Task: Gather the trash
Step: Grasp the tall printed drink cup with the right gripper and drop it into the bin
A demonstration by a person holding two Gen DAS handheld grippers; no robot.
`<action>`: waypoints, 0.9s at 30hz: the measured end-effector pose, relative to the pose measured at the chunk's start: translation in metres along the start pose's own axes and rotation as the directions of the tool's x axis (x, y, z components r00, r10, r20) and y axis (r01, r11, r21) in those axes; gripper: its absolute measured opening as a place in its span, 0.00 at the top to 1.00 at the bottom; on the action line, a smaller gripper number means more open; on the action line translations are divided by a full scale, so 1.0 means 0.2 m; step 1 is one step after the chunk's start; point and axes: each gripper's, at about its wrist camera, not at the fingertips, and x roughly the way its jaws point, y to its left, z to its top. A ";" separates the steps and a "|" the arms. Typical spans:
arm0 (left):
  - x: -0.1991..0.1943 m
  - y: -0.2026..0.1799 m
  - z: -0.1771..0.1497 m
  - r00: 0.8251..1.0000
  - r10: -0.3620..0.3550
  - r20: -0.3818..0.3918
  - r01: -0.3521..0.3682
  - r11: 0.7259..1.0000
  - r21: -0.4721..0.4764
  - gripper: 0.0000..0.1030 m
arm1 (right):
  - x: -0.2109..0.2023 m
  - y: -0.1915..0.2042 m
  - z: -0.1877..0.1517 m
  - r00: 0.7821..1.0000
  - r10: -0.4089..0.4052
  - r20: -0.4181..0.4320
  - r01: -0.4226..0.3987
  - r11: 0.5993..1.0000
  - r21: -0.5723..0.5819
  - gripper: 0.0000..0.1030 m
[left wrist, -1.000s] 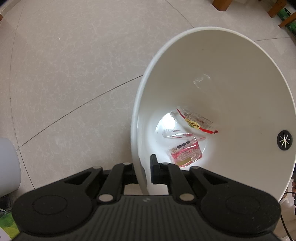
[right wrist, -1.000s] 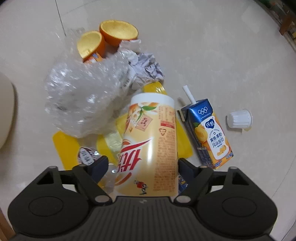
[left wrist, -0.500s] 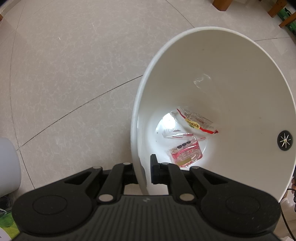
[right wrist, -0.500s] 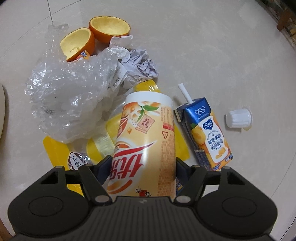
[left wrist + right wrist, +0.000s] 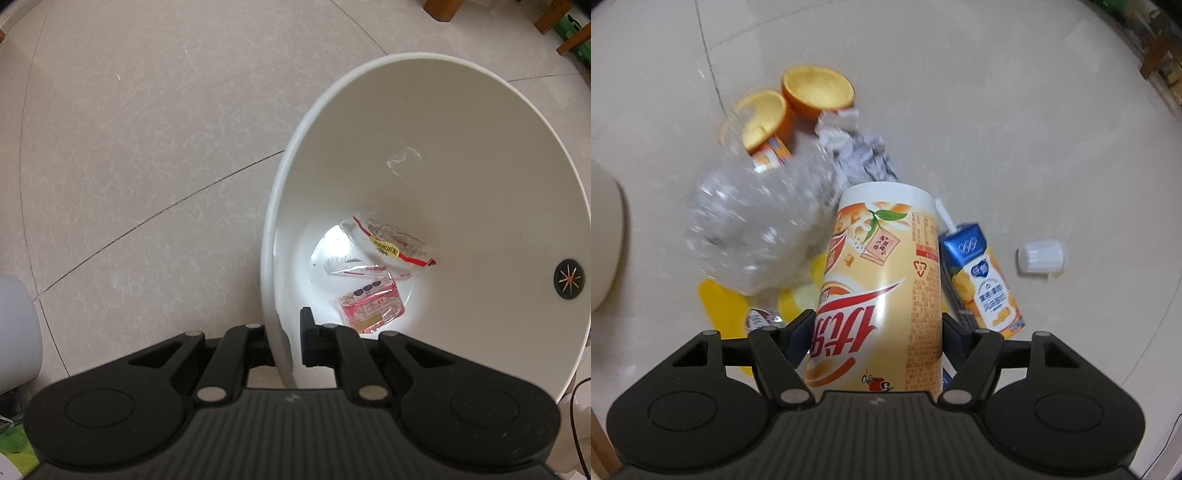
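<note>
My left gripper (image 5: 286, 341) is shut on the near rim of a white trash bin (image 5: 461, 122), one finger outside the wall and one inside. Several snack wrappers (image 5: 373, 304) lie at the bin's bottom. My right gripper (image 5: 875, 336) is shut on a tall yellow drink cup (image 5: 882, 288), held above the floor. Below it lie a clear plastic bag (image 5: 753, 225), two orange halves (image 5: 816, 86), crumpled paper (image 5: 853, 155), a blue juice carton (image 5: 982, 280), a small white cap (image 5: 1039, 254) and yellow wrappers (image 5: 722, 304).
Pale tiled floor surrounds the bin. A white rounded object (image 5: 16, 332) stands at the left edge of the left wrist view. Wooden furniture legs (image 5: 441, 7) show at the far top right. A pale curved object (image 5: 605, 236) sits left of the trash pile.
The right gripper has closed on the yellow cup and lifted it away from the pile; the view is blurred with motion. The left gripper and bin have not moved.
</note>
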 end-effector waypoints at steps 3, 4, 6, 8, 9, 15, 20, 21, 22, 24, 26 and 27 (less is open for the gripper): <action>0.00 0.01 0.00 1.000 -0.004 0.001 0.004 1.000 -0.002 0.93 | -0.17 0.06 0.04 0.999 0.030 0.028 -0.029 0.998 -0.050 0.28; 0.00 0.00 0.00 1.000 -0.003 0.002 0.003 1.000 0.000 0.93 | -0.24 0.08 0.05 0.998 0.043 0.043 -0.040 0.996 -0.077 0.28; 0.00 0.00 0.00 1.000 -0.002 0.002 0.002 1.000 0.001 0.93 | -0.40 0.16 0.08 0.995 0.069 0.071 -0.059 0.988 -0.141 0.27; 0.00 0.01 0.00 1.000 -0.006 0.001 0.006 1.000 -0.005 0.93 | -0.55 0.24 0.11 0.990 0.107 0.096 -0.087 0.977 -0.194 0.27; 0.00 0.01 0.00 1.000 -0.008 0.001 0.008 1.000 -0.006 0.93 | -0.63 0.29 0.13 0.985 0.131 0.112 -0.103 0.969 -0.226 0.27; 0.00 0.01 0.00 1.000 -0.005 0.003 0.005 1.000 0.001 0.93 | -1.04 0.63 0.22 0.945 0.277 0.176 -0.186 0.894 -0.408 0.27; -0.01 0.02 0.00 1.000 -0.013 0.003 0.013 1.000 -0.003 0.93 | -1.22 0.90 0.27 0.910 0.367 0.192 -0.225 0.828 -0.514 0.27; -0.01 0.02 0.00 1.000 -0.014 0.003 0.014 1.000 -0.002 0.93 | -1.23 0.95 0.28 0.907 0.377 0.188 -0.228 0.815 -0.532 0.27; 0.00 0.02 0.00 1.000 -0.012 0.003 0.012 1.000 -0.001 0.93 | -1.24 0.99 0.29 0.905 0.383 0.187 -0.228 0.806 -0.546 0.27; 0.00 0.01 0.00 1.000 -0.006 0.005 0.005 1.000 0.009 0.93 | -1.26 1.09 0.31 0.903 0.393 0.175 -0.231 0.786 -0.573 0.27; 0.00 0.00 -0.01 1.000 0.000 0.006 0.000 1.000 0.015 0.93 | -1.26 1.18 0.32 0.901 0.401 0.165 -0.230 0.764 -0.603 0.27; 0.00 0.00 -0.01 1.000 0.000 0.006 0.000 1.000 0.015 0.93 | -1.25 1.21 0.32 0.902 0.401 0.161 -0.226 0.756 -0.614 0.27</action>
